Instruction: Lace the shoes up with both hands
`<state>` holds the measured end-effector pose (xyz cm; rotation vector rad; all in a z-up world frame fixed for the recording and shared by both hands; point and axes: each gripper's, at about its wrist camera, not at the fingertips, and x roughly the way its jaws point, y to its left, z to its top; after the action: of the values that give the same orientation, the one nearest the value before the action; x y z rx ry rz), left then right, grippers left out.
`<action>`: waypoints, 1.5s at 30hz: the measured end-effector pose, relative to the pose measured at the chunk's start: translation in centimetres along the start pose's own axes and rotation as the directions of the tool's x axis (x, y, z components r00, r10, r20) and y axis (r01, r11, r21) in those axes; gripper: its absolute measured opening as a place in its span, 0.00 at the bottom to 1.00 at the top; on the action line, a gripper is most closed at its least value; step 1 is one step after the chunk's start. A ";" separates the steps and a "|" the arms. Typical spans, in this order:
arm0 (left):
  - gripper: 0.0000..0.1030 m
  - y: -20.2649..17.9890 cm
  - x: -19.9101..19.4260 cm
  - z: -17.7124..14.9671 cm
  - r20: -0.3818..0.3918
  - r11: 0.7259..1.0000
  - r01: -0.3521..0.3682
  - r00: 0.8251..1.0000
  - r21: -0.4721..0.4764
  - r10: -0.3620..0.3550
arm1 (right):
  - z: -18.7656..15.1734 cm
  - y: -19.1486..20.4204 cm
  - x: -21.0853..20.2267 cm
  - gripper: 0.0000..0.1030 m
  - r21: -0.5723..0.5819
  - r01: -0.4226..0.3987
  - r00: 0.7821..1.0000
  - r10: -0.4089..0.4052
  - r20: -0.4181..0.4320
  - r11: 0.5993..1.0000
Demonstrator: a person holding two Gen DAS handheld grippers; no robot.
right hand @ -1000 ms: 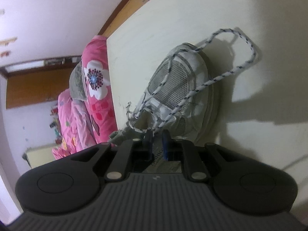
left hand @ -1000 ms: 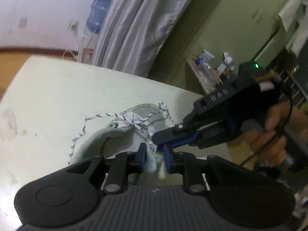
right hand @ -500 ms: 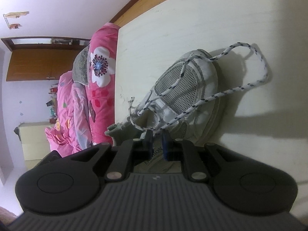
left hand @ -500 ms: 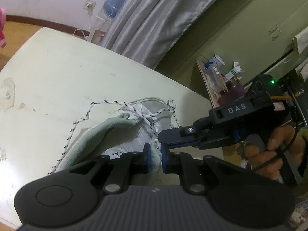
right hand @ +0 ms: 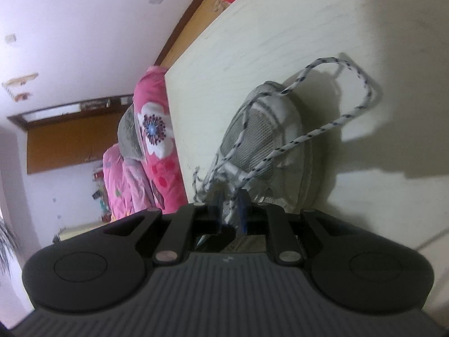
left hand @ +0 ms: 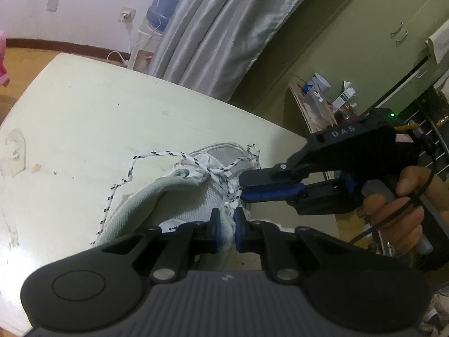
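Note:
A white mesh shoe (left hand: 196, 205) lies on the cream table (left hand: 84, 106), its black-flecked white lace (left hand: 157, 154) looping loosely off it. My left gripper (left hand: 226, 229) is shut on the pale fabric edge of the shoe's upper. The right gripper (left hand: 242, 189), held by a hand (left hand: 398, 216), has its tips at the crossed laces just beyond my left fingers. In the right wrist view the shoe (right hand: 263, 134) points away and the lace (right hand: 322, 132) runs back down between the right gripper's (right hand: 229, 210) pads. Its jaws are opening slightly, with the lace still between them.
Grey curtains (left hand: 224, 28), a water bottle (left hand: 165, 5) and a green cabinet (left hand: 378, 28) stand past the table's far edge. A cluttered shelf (left hand: 322, 95) is at the right. Pink flowered bedding (right hand: 157, 140) lies off the table's left edge (right hand: 174, 129).
The left jaws have narrowed onto the shoe's fabric edge. The right gripper has rolled a little at the laces, and its pads stand slightly wider than before. The shoe has barely shifted.

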<state>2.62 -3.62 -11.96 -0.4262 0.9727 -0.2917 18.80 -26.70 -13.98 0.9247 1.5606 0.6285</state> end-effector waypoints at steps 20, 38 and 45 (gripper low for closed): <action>0.09 -1.7 0.0 -0.2 0.018 0.992 -0.032 0.999 0.126 0.030 | -0.6 -0.4 0.5 0.03 0.042 0.025 1.000 -0.026 0.008 0.999; 0.09 -2.5 -0.2 -0.6 0.031 0.982 -0.044 0.999 0.185 0.039 | 0.0 0.1 0.5 0.06 0.061 0.009 0.998 -0.005 -0.061 0.998; 0.09 -2.8 -0.1 -0.7 0.034 0.975 -0.059 0.998 0.215 0.053 | 0.1 0.1 0.8 0.06 0.076 0.018 0.996 -0.011 -0.092 0.997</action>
<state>1.83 -6.19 -10.94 -0.2030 0.9125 -0.3357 18.89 -25.99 -14.37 0.9524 1.6819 0.6113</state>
